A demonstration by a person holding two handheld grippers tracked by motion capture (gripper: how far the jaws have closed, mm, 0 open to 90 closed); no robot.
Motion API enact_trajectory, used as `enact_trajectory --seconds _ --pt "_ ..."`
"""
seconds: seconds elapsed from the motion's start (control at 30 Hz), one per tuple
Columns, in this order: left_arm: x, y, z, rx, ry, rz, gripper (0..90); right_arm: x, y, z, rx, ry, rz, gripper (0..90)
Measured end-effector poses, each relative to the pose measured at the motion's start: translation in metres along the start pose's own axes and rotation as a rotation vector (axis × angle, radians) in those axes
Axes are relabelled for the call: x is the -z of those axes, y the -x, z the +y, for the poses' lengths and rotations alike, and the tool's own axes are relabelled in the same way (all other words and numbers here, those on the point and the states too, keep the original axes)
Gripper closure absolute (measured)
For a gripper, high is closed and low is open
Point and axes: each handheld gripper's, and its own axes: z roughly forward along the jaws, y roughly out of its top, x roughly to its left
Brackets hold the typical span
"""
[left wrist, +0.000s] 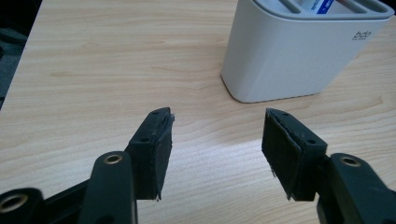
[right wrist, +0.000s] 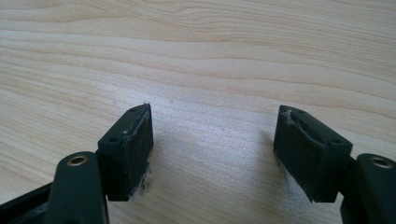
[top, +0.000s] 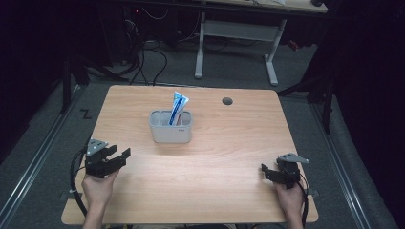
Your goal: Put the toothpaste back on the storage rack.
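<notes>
White plastic forms the holder (top: 171, 127), which stands upright near the centre of the table (top: 229, 162), with a blue-and-white tube (top: 177, 108) rising from one of its slots and leaning slightly toward one o'clock. The left gripper (top: 119, 153) is seen at about eight o'clock of the table, well apart from the holder, its jaws spread and nothing between them; in the left gripper view the holder (left wrist: 299, 56) lies ahead at roughly one o'clock of the left gripper (left wrist: 217, 135). The right gripper (top: 264, 170) is held low at about four o'clock, likewise released and empty, with only bare wood before it in the right gripper view (right wrist: 212, 135). The step in hand is judged to be an approach to the holder or its tube. It is best done if the left gripper is swung toward one o'clock until the target is centred between the jaws, and raised first if the tube is meant. The light holder could be tipped by a sideways nudge, so the jaws are best kept spread until both pads flank the target squarely.
</notes>
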Motion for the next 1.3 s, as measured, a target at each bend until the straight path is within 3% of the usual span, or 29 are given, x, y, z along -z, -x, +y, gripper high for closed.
enact_trajectory --seconds 0.8,1.3 --pt "-0.016 -0.011 -0.028 0.032 -0.052 0.056 43.0 0.000 0.000 0.000 -0.001 0.000 -0.001 28.4" --pt "-0.034 -0.012 -0.039 -0.011 -0.097 0.107 42.1 0.000 0.000 0.000 0.000 0.000 -0.001 28.4"
